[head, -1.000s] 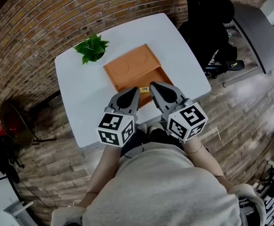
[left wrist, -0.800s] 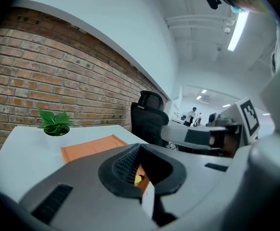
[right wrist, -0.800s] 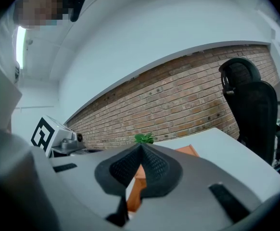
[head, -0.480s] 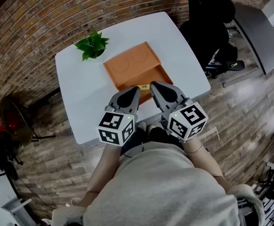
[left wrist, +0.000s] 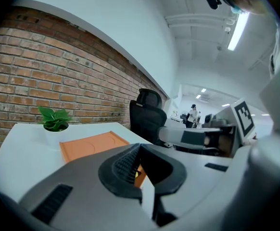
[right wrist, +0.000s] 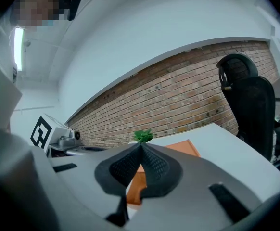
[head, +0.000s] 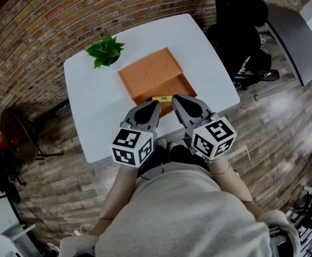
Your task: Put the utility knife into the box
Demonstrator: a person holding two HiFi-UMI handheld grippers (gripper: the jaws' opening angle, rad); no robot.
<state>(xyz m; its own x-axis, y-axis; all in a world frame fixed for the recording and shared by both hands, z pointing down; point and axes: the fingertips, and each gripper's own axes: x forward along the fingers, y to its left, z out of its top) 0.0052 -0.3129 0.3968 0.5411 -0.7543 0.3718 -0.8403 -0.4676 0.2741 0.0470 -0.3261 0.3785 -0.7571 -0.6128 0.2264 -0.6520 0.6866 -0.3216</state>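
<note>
An orange box lies opened flat on the white table, its lid half toward the brick wall. The yellow utility knife rests in the near half, just beyond the two gripper tips. My left gripper and right gripper hover side by side over the table's near edge, both shut and empty. In the left gripper view the jaws meet at the tip with the box behind them. In the right gripper view the jaws are also pressed together before the box.
A small potted plant stands at the table's far left corner, also seen as the plant and the plant. A black office chair sits off the right side. A fan stands on the wooden floor at left.
Both grippers stay shut and nearly still. A little more of the yellow knife shows between the tips than a second ago.
</note>
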